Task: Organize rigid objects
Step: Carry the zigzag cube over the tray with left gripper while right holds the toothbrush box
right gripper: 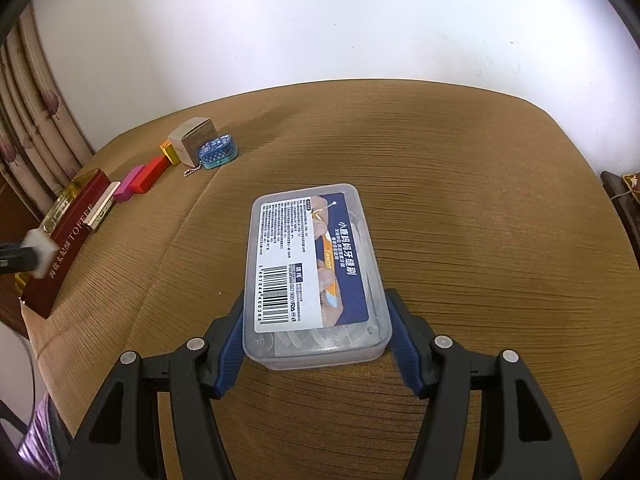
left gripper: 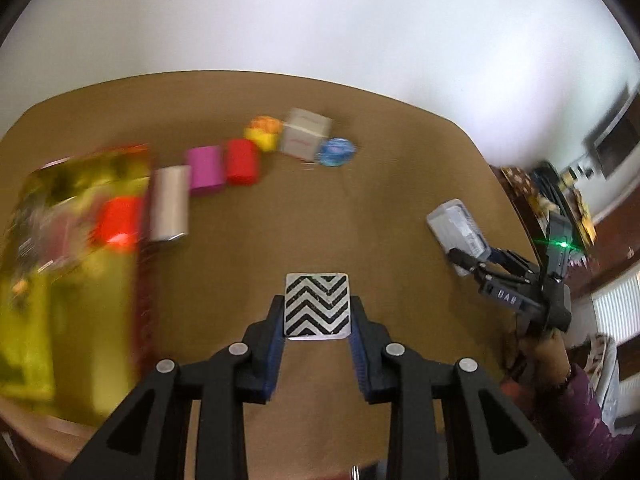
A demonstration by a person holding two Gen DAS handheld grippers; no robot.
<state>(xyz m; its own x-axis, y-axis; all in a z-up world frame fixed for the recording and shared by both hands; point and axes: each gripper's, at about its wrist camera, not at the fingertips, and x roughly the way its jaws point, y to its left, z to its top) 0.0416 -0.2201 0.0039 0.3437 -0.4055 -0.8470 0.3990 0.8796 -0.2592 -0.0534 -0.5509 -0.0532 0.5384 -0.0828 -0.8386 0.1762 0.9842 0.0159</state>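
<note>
Small boxes (right gripper: 144, 176) in row along table (right gripper: 480, 240) far-left edge; plastic case (right gripper: 312, 272) well apart, mid-table.

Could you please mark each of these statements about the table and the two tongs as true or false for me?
1. The left tongs grip a small chevron-patterned block. True.
2. The right tongs are empty. False: they close on a clear plastic box with a barcode label.
3. The blue oval case lies at the far end of the row, beside the grey carton. True.
4. The magenta block sits between the red block and the blue case. False: it lies between the red block and the silver box.
</note>
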